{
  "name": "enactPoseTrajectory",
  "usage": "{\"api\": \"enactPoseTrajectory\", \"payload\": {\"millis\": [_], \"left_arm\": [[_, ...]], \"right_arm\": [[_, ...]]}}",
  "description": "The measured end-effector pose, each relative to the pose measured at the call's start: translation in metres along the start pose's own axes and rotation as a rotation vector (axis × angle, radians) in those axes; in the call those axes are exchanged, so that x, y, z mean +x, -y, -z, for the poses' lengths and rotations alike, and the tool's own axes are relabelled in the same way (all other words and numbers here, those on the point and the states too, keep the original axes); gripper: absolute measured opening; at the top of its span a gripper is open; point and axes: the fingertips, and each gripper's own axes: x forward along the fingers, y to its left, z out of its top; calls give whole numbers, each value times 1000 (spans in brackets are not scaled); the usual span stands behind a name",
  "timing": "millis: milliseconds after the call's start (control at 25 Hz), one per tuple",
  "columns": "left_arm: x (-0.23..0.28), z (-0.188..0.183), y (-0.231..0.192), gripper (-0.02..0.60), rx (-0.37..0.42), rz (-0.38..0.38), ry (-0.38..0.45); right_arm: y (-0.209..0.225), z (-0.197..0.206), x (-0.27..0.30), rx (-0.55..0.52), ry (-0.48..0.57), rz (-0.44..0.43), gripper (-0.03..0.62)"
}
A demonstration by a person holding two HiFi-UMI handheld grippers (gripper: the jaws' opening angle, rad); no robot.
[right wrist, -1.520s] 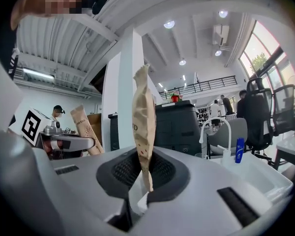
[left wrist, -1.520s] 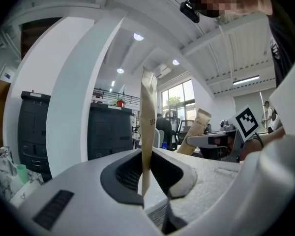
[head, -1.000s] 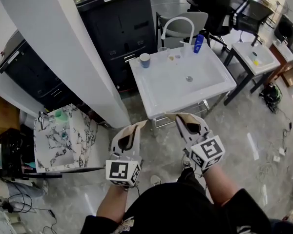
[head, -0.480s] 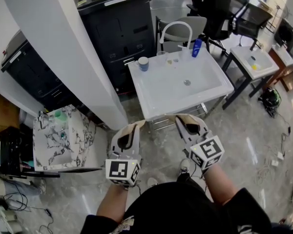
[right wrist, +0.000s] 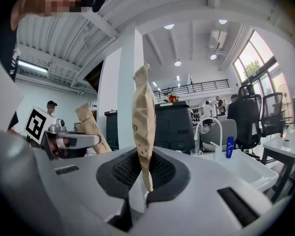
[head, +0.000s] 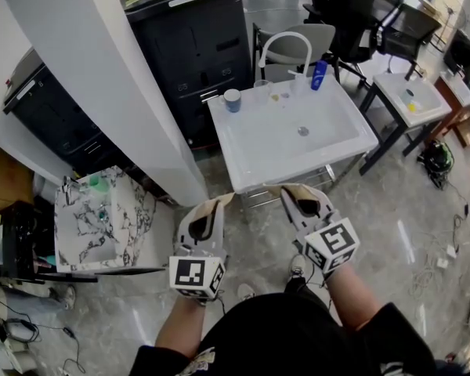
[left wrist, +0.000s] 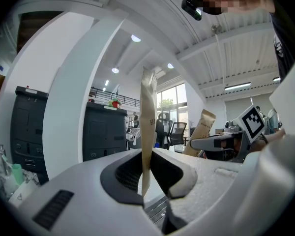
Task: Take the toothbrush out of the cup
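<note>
Head view, blue-and-white cup [head: 233, 99] at far-left corner of white sink [head: 329, 143], left gripper [head: 222, 200] and right gripper [head: 287, 188] both closed, empty.

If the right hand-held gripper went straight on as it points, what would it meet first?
Probably the front rim of the white sink, just ahead of the right hand-held gripper, though height is unclear.

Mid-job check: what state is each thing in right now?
Left tongs: shut on left paper packet.
Right tongs: shut on right paper packet.
Cup: upright on the sink's back rim; toothbrush too small to tell.
Glass: upright beside the cup.
Blue bottle: upright by the faucet.
</note>
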Motion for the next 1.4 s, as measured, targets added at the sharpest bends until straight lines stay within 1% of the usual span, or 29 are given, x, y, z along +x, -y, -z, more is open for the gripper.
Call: {"api": "enactPoseTrajectory", "payload": {"millis": [600, 1400], "left_arm": [[-10, 1, -7, 43, -2, -11, 0], [-13, 0, -8, 43, -7, -21, 1]], "right_arm": [[-10, 3, 6, -2, -18, -20, 24], [-9, 2, 4, 3, -11, -11, 25]]}}
